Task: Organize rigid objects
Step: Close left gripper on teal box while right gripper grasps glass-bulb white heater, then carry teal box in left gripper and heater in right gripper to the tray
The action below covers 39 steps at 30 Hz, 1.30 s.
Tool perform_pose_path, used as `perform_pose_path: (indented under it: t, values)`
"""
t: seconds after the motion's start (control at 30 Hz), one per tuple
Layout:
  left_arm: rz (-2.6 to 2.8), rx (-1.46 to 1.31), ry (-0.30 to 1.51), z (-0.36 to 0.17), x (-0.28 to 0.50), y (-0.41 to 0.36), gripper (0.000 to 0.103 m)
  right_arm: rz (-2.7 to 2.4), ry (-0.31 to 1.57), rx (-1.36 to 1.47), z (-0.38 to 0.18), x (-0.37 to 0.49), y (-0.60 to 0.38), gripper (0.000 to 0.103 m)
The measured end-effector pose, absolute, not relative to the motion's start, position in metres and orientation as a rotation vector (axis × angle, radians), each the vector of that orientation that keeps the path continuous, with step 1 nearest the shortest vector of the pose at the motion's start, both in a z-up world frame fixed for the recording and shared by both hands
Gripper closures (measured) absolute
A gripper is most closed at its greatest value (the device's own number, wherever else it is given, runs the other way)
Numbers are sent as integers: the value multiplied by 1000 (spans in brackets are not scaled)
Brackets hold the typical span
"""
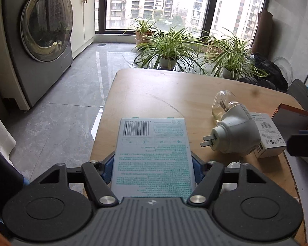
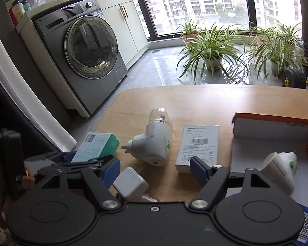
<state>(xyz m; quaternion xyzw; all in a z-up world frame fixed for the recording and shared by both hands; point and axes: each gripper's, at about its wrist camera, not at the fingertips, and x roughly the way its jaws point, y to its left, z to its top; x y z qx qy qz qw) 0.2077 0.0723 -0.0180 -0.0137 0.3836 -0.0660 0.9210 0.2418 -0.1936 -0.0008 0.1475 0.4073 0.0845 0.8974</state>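
You have a grey washing machine (image 2: 86, 59) standing beside white cabinets (image 2: 129, 26). Potted spider plants (image 2: 211, 47) line the floor below the window (image 2: 191, 2), beyond the table's far edge.

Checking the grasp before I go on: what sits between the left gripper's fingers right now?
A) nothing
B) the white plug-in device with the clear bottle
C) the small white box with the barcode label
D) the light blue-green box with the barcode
D: in the left wrist view the light blue-green box fills the gap between the left gripper's blue pads, while the white plug-in device lies on the table apart from it.
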Motion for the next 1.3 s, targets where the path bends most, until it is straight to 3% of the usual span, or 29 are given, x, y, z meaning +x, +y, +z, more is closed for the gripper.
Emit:
perform_pose_path:
  t: [0.33, 0.43, 0.5, 0.73, 1.3]
  values:
    - [-107, -72, 728, -2, 171, 75, 31, 45, 997, 398, -34, 322, -179, 15]
    - [-102, -102, 730, -3, 171, 77, 31, 29, 1006, 345, -38, 328, -166, 10]
    - [-95, -112, 731, -6, 171, 77, 31, 29, 1036, 264, -38, 329, -153, 18]
    - [-91, -133, 729, -5, 167, 81, 31, 55, 934, 265, -36, 299, -153, 19]
    - [-131, -113, 663, 31, 122, 45, 31, 80, 731, 214, 40, 164, -180, 19]
